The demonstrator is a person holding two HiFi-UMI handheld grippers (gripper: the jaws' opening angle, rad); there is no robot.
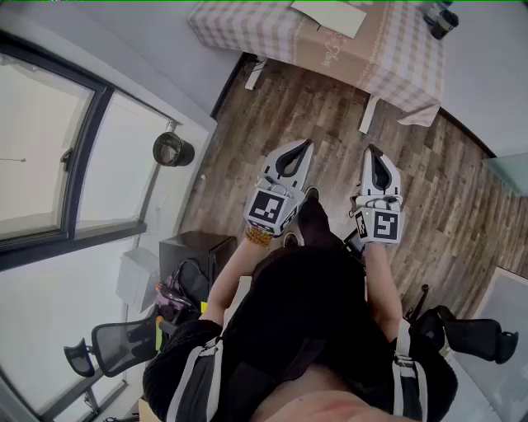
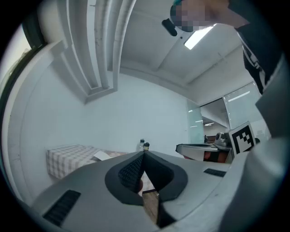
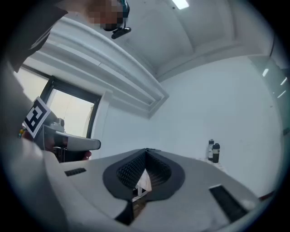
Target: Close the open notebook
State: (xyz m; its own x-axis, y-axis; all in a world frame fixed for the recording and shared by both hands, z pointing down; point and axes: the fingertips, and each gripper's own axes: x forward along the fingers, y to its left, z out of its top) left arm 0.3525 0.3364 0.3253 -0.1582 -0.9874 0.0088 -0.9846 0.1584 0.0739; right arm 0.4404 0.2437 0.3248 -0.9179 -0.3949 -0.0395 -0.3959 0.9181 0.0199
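Note:
The notebook [image 1: 328,16] shows as a flat white shape on the checked-cloth table [image 1: 239,29] at the far end of the room. In the left gripper view the notebook [image 2: 102,155] lies on the table [image 2: 68,161], too small to tell how its pages stand. I stand well back from it on the wood floor. My left gripper [image 1: 306,143] and right gripper [image 1: 372,149] point level toward the table, side by side. Both are shut with nothing between the jaws, as the left gripper [image 2: 144,153] and right gripper [image 3: 146,149] show in their own views.
Two dark bottles [image 1: 441,18] stand on the table's right end, also in the right gripper view [image 3: 213,152]. A large window [image 1: 49,148] fills the left wall, with a round black pot [image 1: 172,149] beside it. A black cabinet [image 1: 194,247] and office chairs [image 1: 115,346] [image 1: 478,338] flank me.

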